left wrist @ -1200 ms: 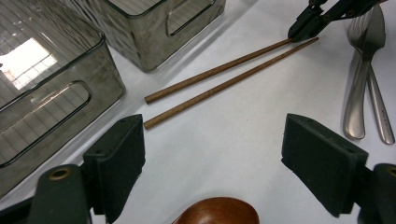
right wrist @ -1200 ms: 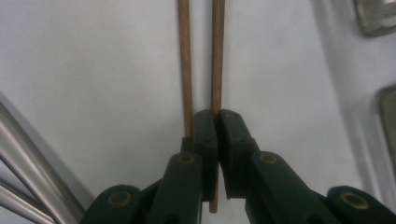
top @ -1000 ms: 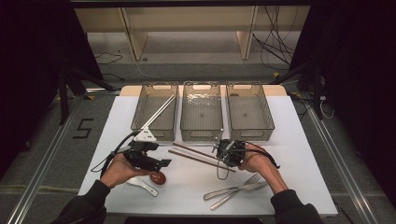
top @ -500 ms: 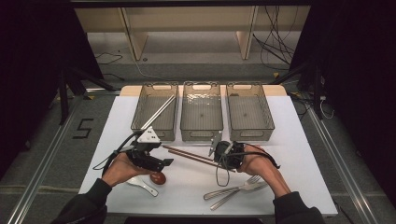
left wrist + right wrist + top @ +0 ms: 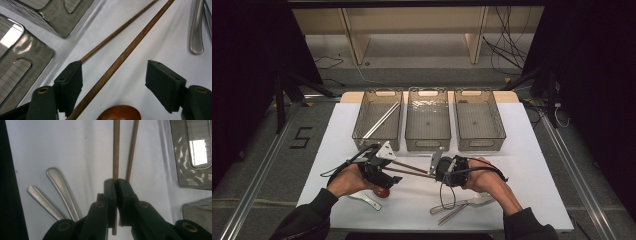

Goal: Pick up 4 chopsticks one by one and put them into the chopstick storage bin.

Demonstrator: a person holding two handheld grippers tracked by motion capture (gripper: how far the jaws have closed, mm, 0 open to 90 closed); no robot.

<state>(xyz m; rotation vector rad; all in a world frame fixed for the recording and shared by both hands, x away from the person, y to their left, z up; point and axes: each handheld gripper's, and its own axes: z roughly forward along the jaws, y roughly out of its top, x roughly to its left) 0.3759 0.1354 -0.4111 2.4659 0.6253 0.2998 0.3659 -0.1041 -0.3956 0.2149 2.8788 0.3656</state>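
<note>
the right hand-held gripper (image 5: 116,185) is clamped tight on one wooden chopstick (image 5: 116,150), gripping it near its end so that the long shaft sticks out ahead of the jaws toward the other hand; held this way the stick can be lifted clear of the tabletop (image 5: 532,165) and steered as one rigid piece. the left hand-held gripper (image 5: 113,82) stands wide, and its jaws have just been closing in; the held chopstick passes between the two pads without either one pressing on it, which looks like the left side getting ready to take or steady the far end. a second wooden chopstick (image 5: 117,31) lies flat on the white surface just beside the left jaw, apart from the first, probably waiting its turn.

just below the left jaws sits the brown bowl of a wooden spoon (image 5: 119,113), and a white utensil (image 5: 367,200) lies near the left wrist in the high view. by the right hand two metal pieces of cutlery (image 5: 459,205) lie side by side. beyond both hands three clear bins (image 5: 428,120) stand in a row at the far edge; the left bin (image 5: 377,120) already holds what looks like two pale chopsticks (image 5: 381,120) leaning across it, which suggests sorting by kind, while the middle and right bins look bare.

count: two brown chopsticks, three bins, two metal pieces, one wooden spoon, one white utensil.
</note>
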